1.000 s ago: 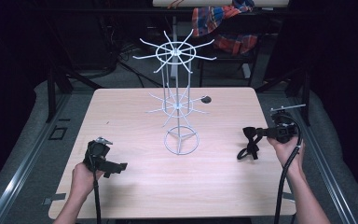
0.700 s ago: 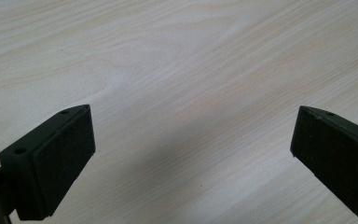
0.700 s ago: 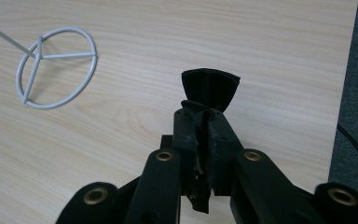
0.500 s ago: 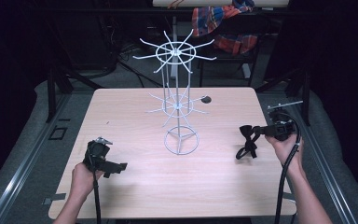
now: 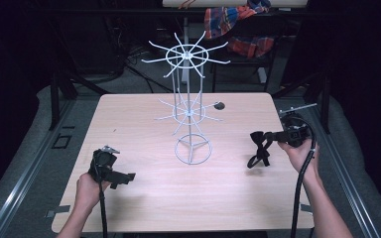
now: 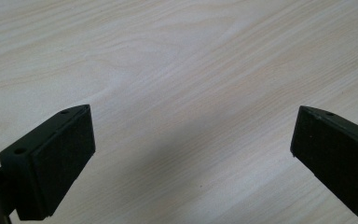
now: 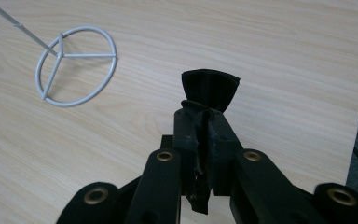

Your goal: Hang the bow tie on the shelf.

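Small dark object (image 5: 219, 105) at far table edge: too small to identify. Bow tie (image 5: 259, 147) partly hidden between jaws in right gripper view; one fanned end pokes past tips. Right gripper (image 5: 268, 139) clamped on bow tie, near table's (image 5: 144, 198) right edge, tie hanging just above wood. Left gripper (image 5: 124, 177) jaws wide apart, nothing between, near front-left corner. White wire rack (image 5: 189, 106) mid-table; open wood both sides. Versus 1 s ago: right gripper slightly lower, left unchanged.
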### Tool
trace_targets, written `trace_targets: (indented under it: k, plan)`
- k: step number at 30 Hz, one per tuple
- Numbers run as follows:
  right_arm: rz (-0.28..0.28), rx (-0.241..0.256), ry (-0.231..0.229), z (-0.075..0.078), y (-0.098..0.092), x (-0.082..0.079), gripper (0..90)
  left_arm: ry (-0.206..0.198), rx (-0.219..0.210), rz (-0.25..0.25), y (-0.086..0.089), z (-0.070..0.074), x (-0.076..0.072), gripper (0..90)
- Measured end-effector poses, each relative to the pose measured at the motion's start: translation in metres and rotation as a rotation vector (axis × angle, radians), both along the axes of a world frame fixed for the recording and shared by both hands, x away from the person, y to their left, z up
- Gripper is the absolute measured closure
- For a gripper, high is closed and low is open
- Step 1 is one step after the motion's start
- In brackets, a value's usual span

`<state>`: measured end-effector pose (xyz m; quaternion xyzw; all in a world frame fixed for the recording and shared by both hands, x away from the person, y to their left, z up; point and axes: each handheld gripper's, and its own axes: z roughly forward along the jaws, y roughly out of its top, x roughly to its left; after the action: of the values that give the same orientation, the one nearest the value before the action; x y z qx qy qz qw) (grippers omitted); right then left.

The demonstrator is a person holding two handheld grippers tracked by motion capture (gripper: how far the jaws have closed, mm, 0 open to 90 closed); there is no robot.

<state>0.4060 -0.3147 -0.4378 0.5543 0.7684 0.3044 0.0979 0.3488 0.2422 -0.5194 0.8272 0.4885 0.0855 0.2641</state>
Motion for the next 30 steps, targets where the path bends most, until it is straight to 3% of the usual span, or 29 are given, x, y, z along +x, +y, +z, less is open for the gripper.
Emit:
trace_targets:
  k: [30]
  plan:
    - [0.096,-0.028,-0.058,0.025,0.034,0.003,85.1,0.005,-0.001,-0.01,-0.001,0.0,0.0,0.0]
